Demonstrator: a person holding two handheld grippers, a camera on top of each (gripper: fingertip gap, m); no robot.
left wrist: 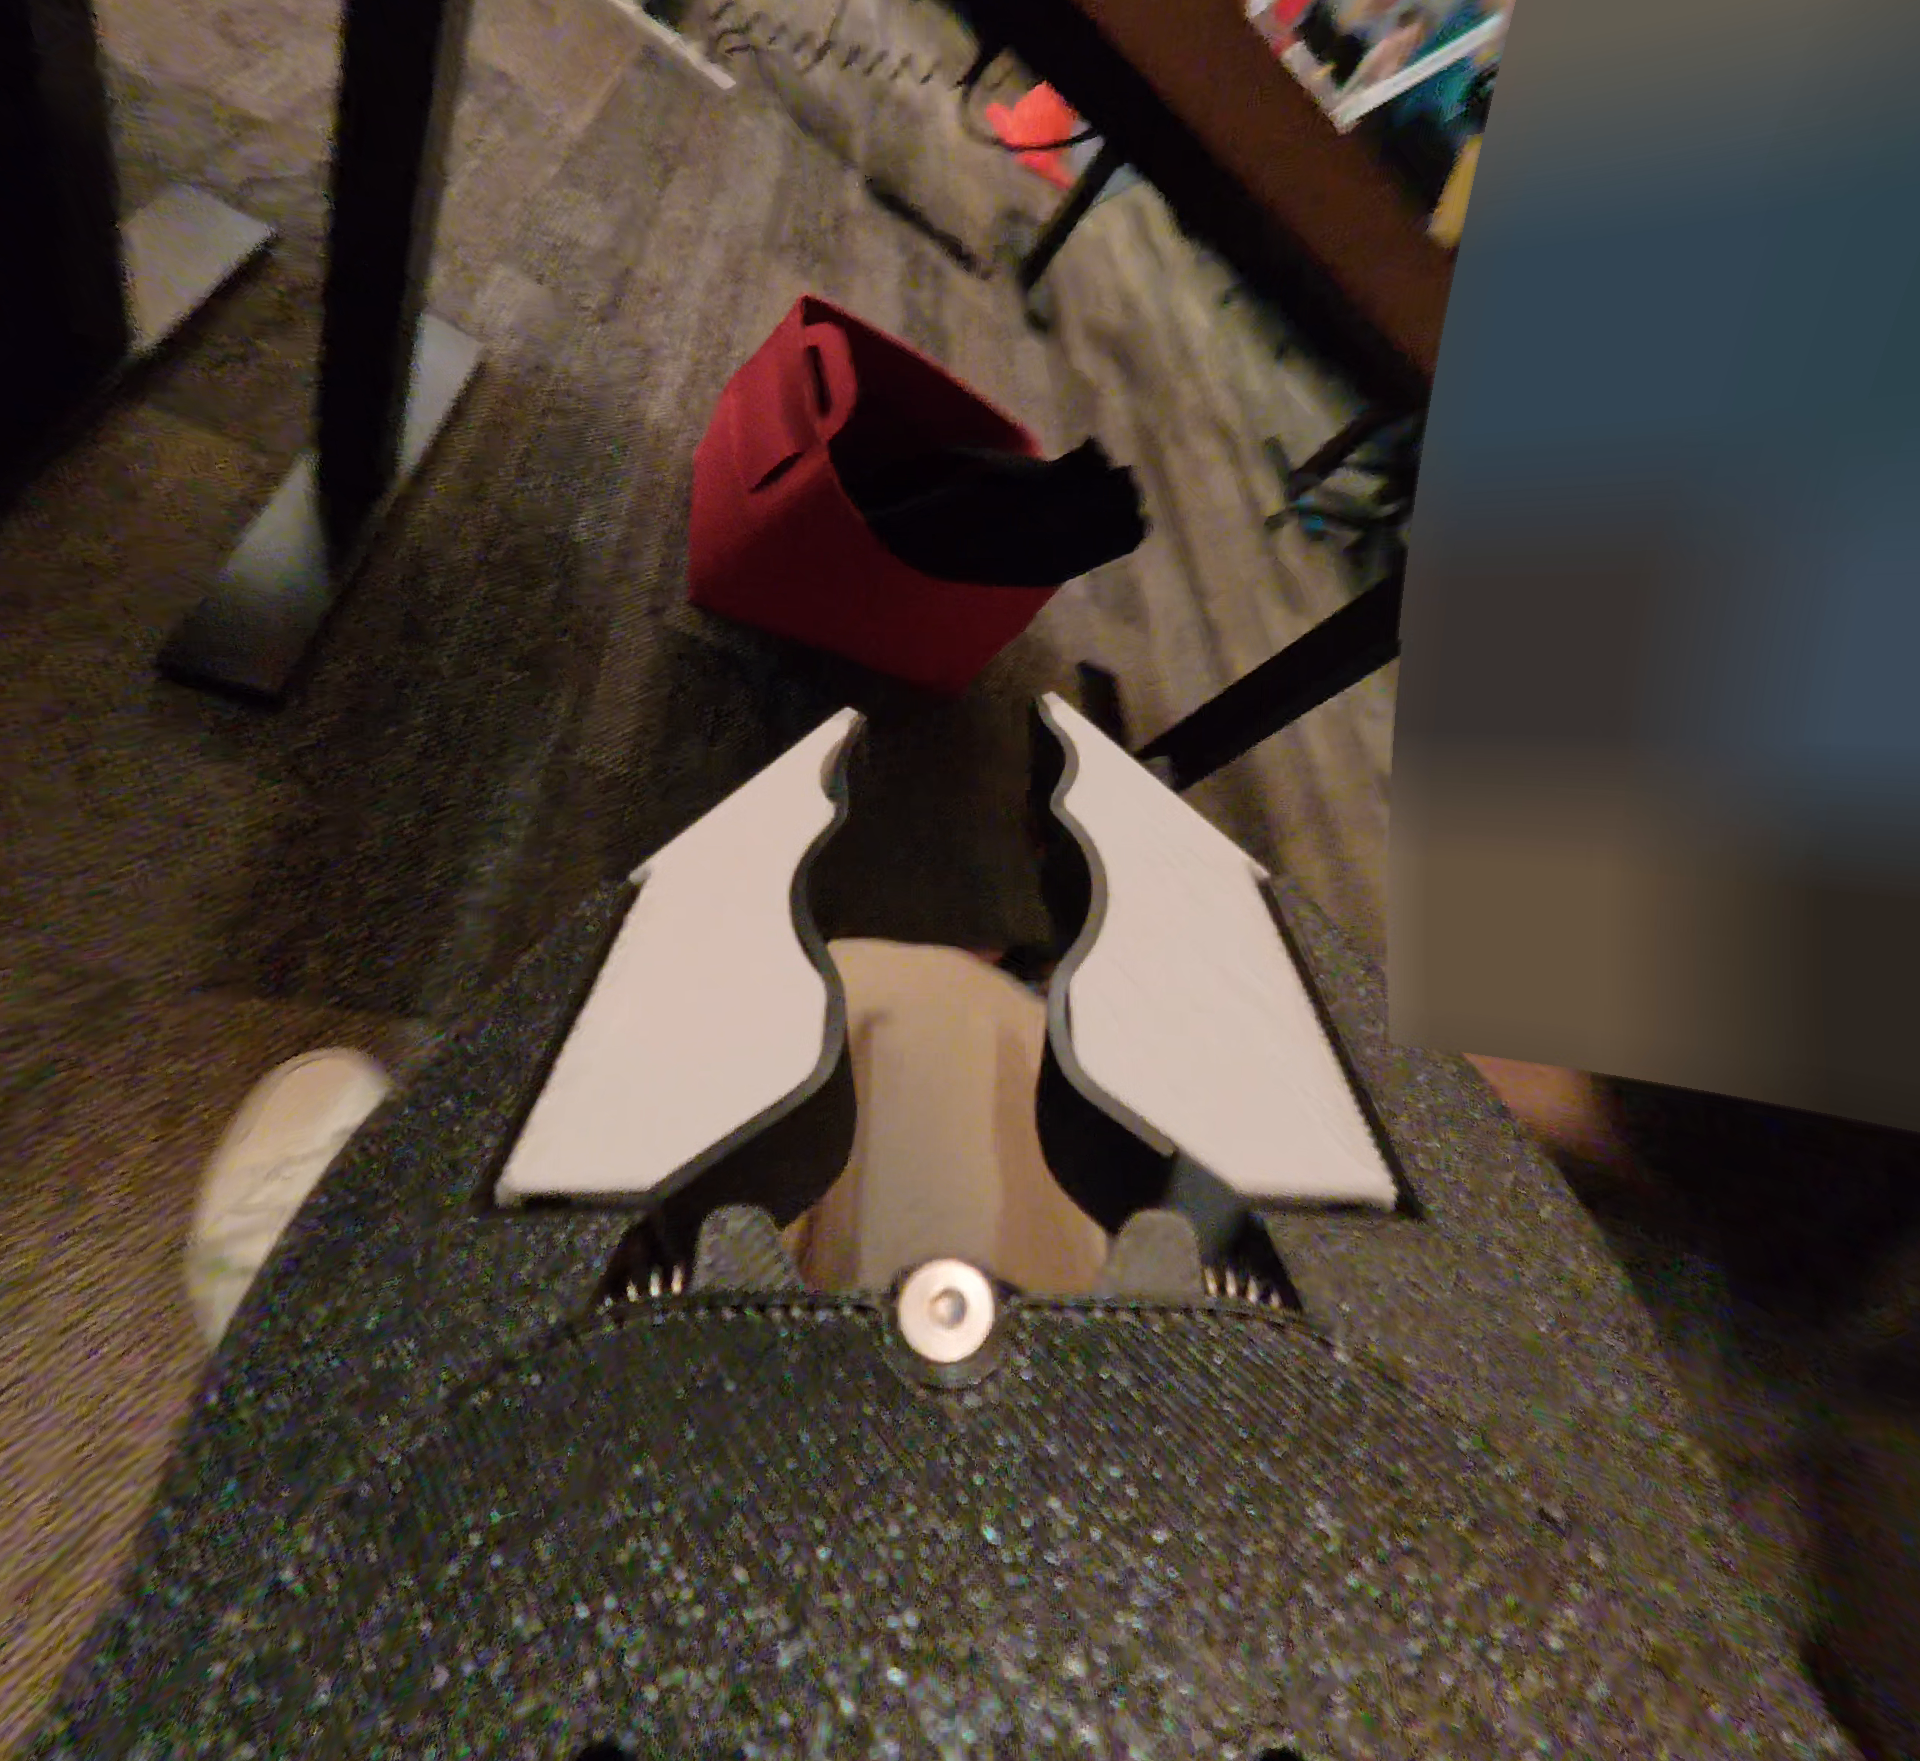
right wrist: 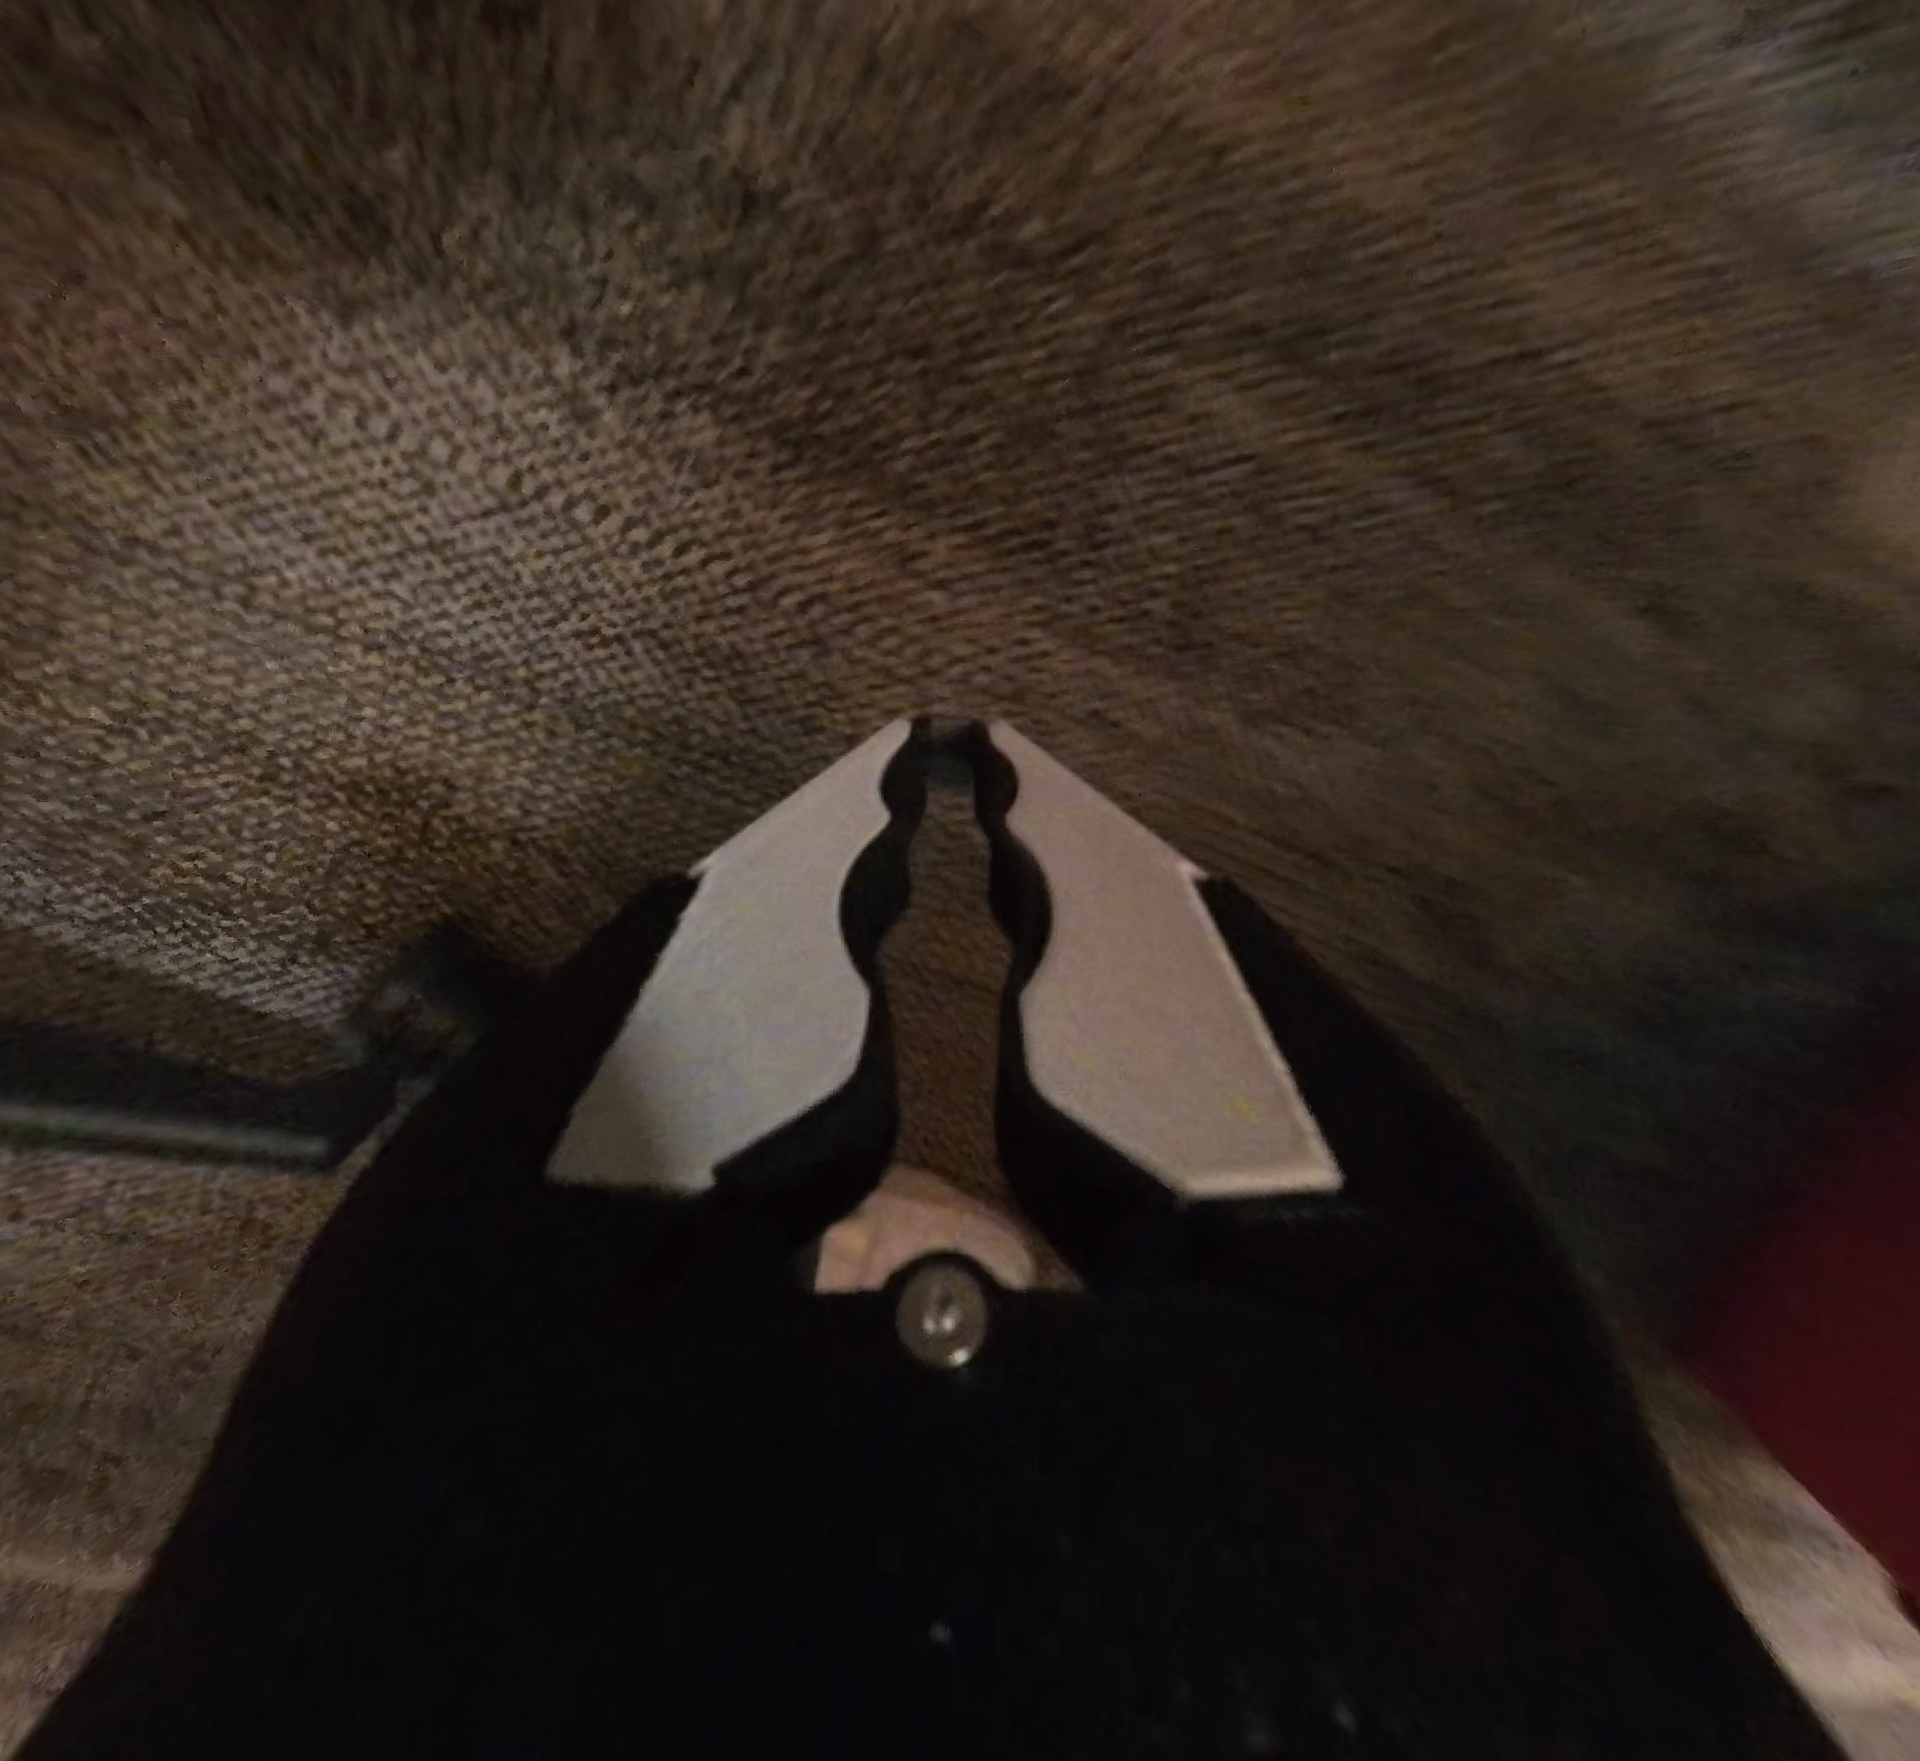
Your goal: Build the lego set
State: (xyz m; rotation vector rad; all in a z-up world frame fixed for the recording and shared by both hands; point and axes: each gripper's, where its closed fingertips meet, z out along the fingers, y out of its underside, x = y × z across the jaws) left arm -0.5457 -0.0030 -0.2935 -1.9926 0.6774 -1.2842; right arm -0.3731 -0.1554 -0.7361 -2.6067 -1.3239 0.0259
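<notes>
My left gripper (left wrist: 948, 724) is open and empty, held above a grey-brown carpet (left wrist: 312, 880). Just beyond its fingertips a red fabric bin (left wrist: 821, 548) stands on the carpet with a black cloth (left wrist: 987, 506) hanging out of its top. My right gripper (right wrist: 945, 740) points at the carpet (right wrist: 520, 516) from close up. Its fingertips are drawn together with only a narrow slit between them, and I see nothing held. The right wrist view is blurred by motion.
A black table leg on a grey foot plate (left wrist: 384, 184) stands at the left. A brown wooden table edge (left wrist: 1195, 80) runs across the upper right, with black legs and cables under it. A person's light shoe (left wrist: 281, 1161) is at the lower left. A dark red patch (right wrist: 1808, 1296) shows at the right. My hands' fingertips stand some 50 cm from each other.
</notes>
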